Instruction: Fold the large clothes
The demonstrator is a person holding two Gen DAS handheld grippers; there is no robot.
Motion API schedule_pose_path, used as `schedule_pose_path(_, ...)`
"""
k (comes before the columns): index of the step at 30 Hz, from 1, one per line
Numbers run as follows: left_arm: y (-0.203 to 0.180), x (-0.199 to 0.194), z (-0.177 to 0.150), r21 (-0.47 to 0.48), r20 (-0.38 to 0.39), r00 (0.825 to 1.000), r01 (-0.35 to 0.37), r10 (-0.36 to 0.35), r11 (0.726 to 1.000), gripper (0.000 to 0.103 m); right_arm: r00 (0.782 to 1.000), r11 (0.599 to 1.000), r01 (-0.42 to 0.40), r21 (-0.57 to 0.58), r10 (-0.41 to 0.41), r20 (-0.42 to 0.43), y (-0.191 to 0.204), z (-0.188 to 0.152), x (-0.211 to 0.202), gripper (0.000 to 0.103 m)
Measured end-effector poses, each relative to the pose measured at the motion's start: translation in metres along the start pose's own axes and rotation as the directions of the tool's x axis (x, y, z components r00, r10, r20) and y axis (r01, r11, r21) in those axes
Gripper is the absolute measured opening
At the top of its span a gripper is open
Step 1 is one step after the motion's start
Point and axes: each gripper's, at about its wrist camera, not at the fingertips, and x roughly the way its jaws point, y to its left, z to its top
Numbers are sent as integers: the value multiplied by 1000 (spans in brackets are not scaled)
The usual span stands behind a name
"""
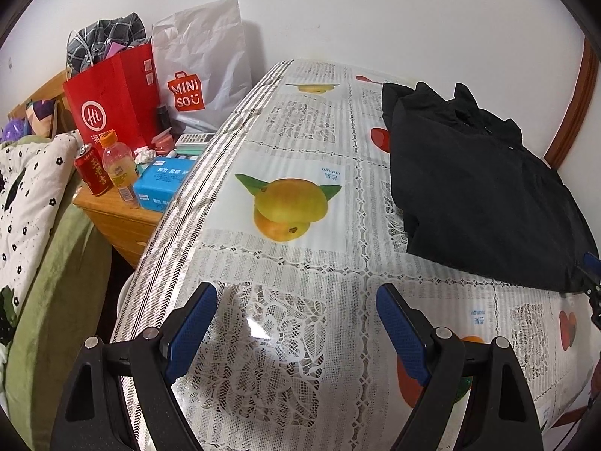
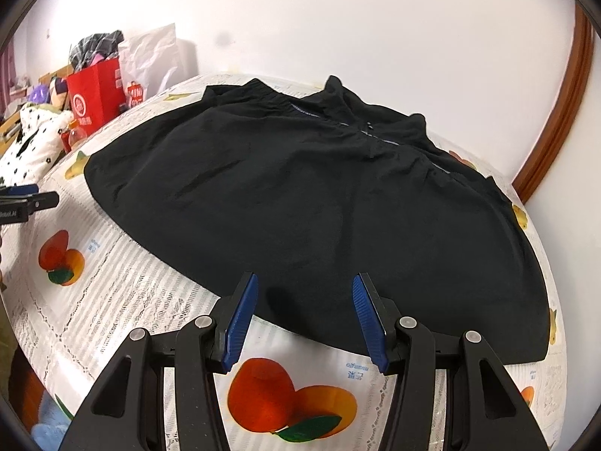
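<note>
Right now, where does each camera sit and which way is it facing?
Left wrist: sits on the left claw, angled down at bare fruit-print tablecloth; its open fingers show; cluttered nightstand to its left.
Right wrist: sits on the right claw, angled down at the black garment; its fingers stand apart above the near hem, nothing pinched.
Shared: the garment, tablecloth, red bag, and each view catches the other claw at its edge.

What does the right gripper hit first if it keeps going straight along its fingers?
Most likely the near hem of the black garment, which lies flat on the fruit-print tablecloth. The right gripper is open and empty, angled down with the hem between its fingertips. Depth is uncertain; it may meet cloth and table together.
</note>
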Motion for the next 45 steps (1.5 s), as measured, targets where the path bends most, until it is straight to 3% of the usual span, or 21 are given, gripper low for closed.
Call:
schedule_pose_path(6, 5, -3, -3, 1, -3, 1000, 12, -12, 1000, 85, 1000, 998, -24, -64, 24, -6, 23, 5, 3, 52)
schedule_pose_path(10, 11, -3, -1, -10, -13, 1000, 24, -24, 1000, 85, 998, 984, -64, -166, 63, -15, 60, 12, 6, 53)
schedule_pose_path(18, 18, -5, 0, -20, -23, 998, 52, -53, 998, 85, 995, 873, -75, -483, 94, 15, 157, 21, 21, 54)
schedule_pose_path(20, 21, -4, -1, -28, -29, 998, 59, -60, 998, 85, 996, 863, -53, -502, 83, 37, 169, 29, 30, 54)
schedule_pose_path(26, 30, -3, -1, -74, -26, 996, 78, -80, 994, 85, 989, 842, -107, -529, 144, 30, 192, 56, 48, 54)
schedule_pose_path(29, 31, -5, 0, -91, -22, 994, 103, -105, 990, 85, 985, 857, -141, -497, 170, 15, 199, 72, 60, 51)
schedule_pose_path(31, 29, -5, 0, -93, -19, 994, 105, -107, 990, 85, 979, 868, -189, -459, 204, -18, 199, 80, 66, 31)
schedule_pose_path(34, 25, -6, 3, -92, -11, 993, 118, -119, 989, 85, 983, 887, -168, -430, 182, -9, 199, 84, 72, 12)
schedule_pose_path(37, 17, -9, 5, -97, 10, 984, 176, -176, 980, 85, 970, 914, -218, -341, 243, 30, 180, 92, 59, 9)
schedule_pose_path(39, 8, -11, 9, -85, 19, 981, 193, -192, 978, 85, 952, 931, -249, -266, 286, 109, 157, 100, 41, 9)
schedule_pose_path(42, -11, -17, 15, -48, 38, 979, 204, -203, 978, 85, 937, 963, -247, -111, 267, 224, 110, 112, 17, 8)
schedule_pose_path(45, -34, -21, 22, -13, 56, 973, 225, -224, 974, 85, 933, 971, -225, 77, 192, 303, 54, 113, 2, 8)
